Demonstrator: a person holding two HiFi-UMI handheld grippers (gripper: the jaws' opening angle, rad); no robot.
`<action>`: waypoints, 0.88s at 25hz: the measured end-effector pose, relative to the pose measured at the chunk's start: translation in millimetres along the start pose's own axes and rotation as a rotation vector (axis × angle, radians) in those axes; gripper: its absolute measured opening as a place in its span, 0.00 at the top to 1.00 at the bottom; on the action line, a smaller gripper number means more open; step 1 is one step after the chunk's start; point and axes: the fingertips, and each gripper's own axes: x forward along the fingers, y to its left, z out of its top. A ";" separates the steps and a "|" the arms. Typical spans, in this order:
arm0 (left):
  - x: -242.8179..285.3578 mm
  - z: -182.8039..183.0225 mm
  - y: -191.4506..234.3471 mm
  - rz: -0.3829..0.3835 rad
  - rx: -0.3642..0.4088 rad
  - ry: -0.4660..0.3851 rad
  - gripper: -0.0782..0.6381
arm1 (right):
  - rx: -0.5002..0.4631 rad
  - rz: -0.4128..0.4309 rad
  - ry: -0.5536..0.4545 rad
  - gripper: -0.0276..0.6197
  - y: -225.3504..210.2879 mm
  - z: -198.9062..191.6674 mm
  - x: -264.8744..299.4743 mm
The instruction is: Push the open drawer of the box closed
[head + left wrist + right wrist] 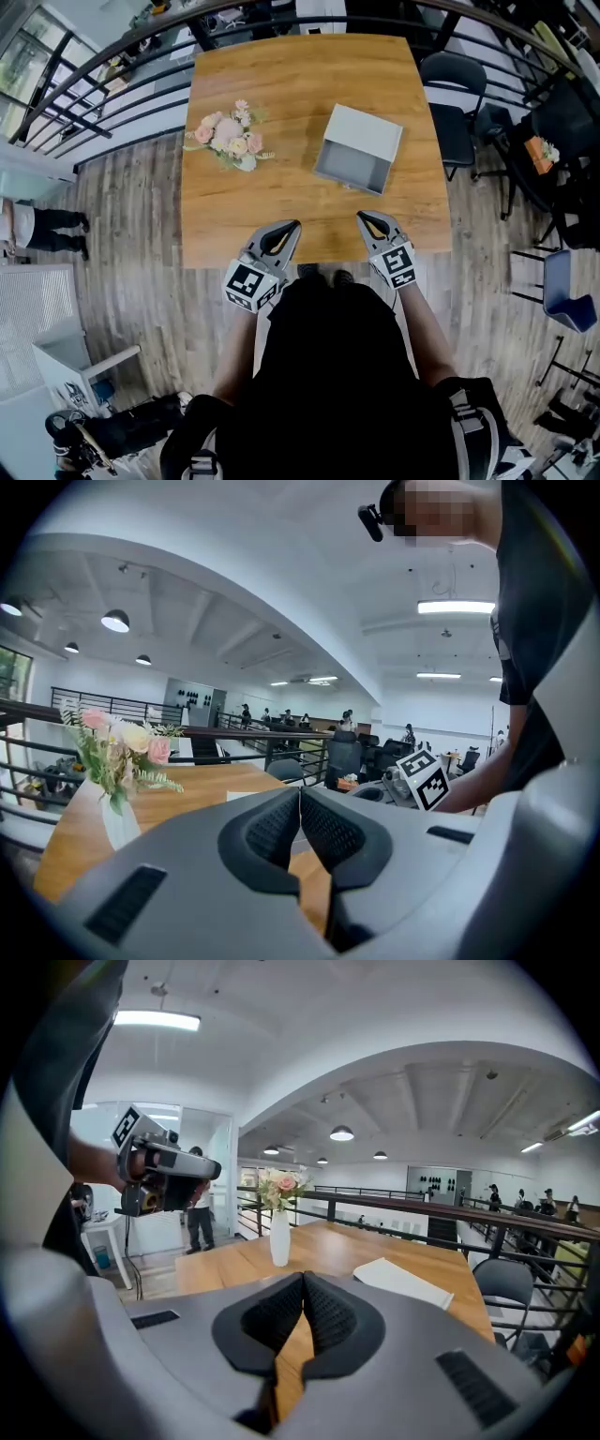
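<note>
A pale grey box (364, 133) lies on the wooden table (281, 84), right of its middle. Its drawer (350, 171) stands pulled out toward the near edge. Both grippers hover over that near edge, short of the box and not touching it. My left gripper (294, 225) (298, 791) is shut and empty, to the drawer's near left. My right gripper (362, 217) (303, 1277) is also shut and empty, just in front of the drawer. In the right gripper view the box (403, 1282) shows as a flat white slab beyond the jaws.
A white vase of pink flowers (228, 136) (117, 761) (280, 1222) stands on the table's left part. Black office chairs (454, 103) stand to the table's right, and a black railing (103, 66) curves behind it. A person (42, 230) stands on the floor far left.
</note>
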 end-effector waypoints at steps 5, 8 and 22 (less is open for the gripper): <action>8.9 4.7 43.3 -0.073 0.025 0.001 0.86 | 0.025 -0.059 0.009 0.93 -0.7 7.5 36.3; 11.8 -1.2 58.2 -0.119 0.032 0.013 0.86 | 0.040 -0.102 0.020 0.93 -2.3 -0.4 52.3; 38.1 -15.1 92.0 -0.123 -0.012 0.039 0.86 | 0.102 -0.075 0.136 0.93 -22.9 -51.4 102.9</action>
